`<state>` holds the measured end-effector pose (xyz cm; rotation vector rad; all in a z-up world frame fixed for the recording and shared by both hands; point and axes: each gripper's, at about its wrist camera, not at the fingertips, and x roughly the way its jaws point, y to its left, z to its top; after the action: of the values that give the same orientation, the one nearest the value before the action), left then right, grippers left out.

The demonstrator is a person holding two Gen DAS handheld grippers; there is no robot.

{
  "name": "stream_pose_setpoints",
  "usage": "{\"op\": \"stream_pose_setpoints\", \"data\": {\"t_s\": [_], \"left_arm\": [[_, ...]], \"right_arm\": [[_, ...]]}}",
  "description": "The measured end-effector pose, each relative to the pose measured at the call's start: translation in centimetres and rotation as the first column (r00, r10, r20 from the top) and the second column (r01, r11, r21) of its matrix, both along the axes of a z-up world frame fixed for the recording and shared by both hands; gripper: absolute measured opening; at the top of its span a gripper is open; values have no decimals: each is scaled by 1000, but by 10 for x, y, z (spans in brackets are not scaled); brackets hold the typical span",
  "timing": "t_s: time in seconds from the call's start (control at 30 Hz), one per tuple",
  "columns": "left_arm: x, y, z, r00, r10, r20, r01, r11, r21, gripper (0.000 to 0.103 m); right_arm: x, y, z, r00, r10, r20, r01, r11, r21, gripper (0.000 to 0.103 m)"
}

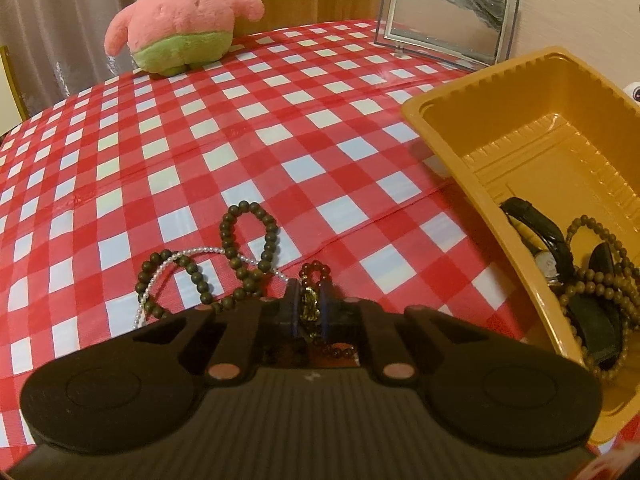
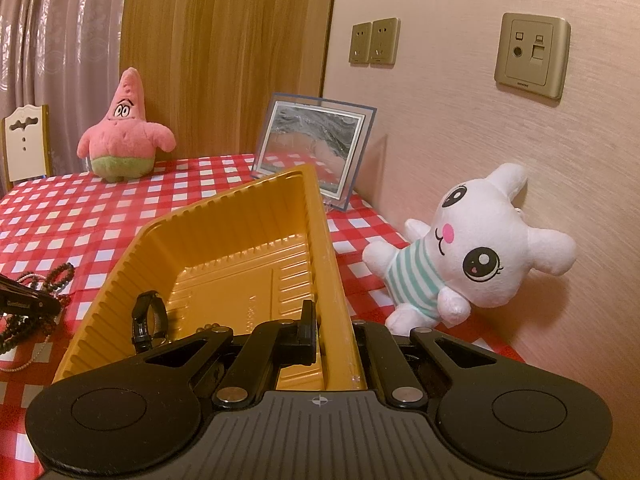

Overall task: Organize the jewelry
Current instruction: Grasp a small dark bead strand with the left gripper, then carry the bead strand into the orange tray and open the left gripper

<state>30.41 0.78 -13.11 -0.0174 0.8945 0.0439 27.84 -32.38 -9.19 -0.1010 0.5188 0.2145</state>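
Note:
My left gripper [image 1: 309, 304] is shut on a small dark red bead bracelet [image 1: 316, 270] with a gold charm, held just above the checked tablecloth. Just left of it lie a dark green bead necklace [image 1: 236, 256] and a thin pearl strand [image 1: 160, 276], tangled together. The orange plastic tray [image 1: 452, 152] stands to the right; it holds a black watch [image 1: 536, 224] and brown bead strands [image 1: 600, 280]. My right gripper [image 2: 332, 332] is shut on the right wall of the tray [image 2: 320, 240], which is tilted. The watch [image 2: 146, 320] shows inside it.
A pink star plush [image 1: 180, 20] and a picture frame [image 1: 448, 12] stand at the table's far edge. A white bunny plush [image 2: 468, 248] leans on the wall right of the tray. A chair [image 2: 26, 140] stands behind the table at left.

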Motion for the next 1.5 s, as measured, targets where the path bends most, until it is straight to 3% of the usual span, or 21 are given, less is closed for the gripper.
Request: {"op": "stream_pose_setpoints", "data": {"t_s": [0.2,0.6,0.8,0.93,1.1,1.27,1.5], "left_arm": [[-17,0,18,999,-20,32,21,999,-26,8],[-55,-14,89,982,-109,156,126,987,-102,8],[-59,-39,115,960,-174,218,217,957,-194,8],[-52,-68,123,937,-243,252,304,921,-244,8],[-43,-98,126,908,-314,277,392,870,-299,8],[-30,-119,111,903,-347,254,421,836,-353,8],[-17,-129,73,927,-343,152,375,842,-387,8]], "right_arm": [[0,0,0,1000,2,1,-2,1000,1,4],[1,1,1,1000,2,2,-2,1000,4,4],[0,4,2,1000,7,7,-7,1000,10,4],[0,5,4,1000,12,13,-13,1000,13,4],[2,3,3,1000,15,16,-15,1000,20,4],[0,1,4,1000,20,21,-21,999,29,4],[0,-1,4,999,25,21,-26,999,39,4]]}}
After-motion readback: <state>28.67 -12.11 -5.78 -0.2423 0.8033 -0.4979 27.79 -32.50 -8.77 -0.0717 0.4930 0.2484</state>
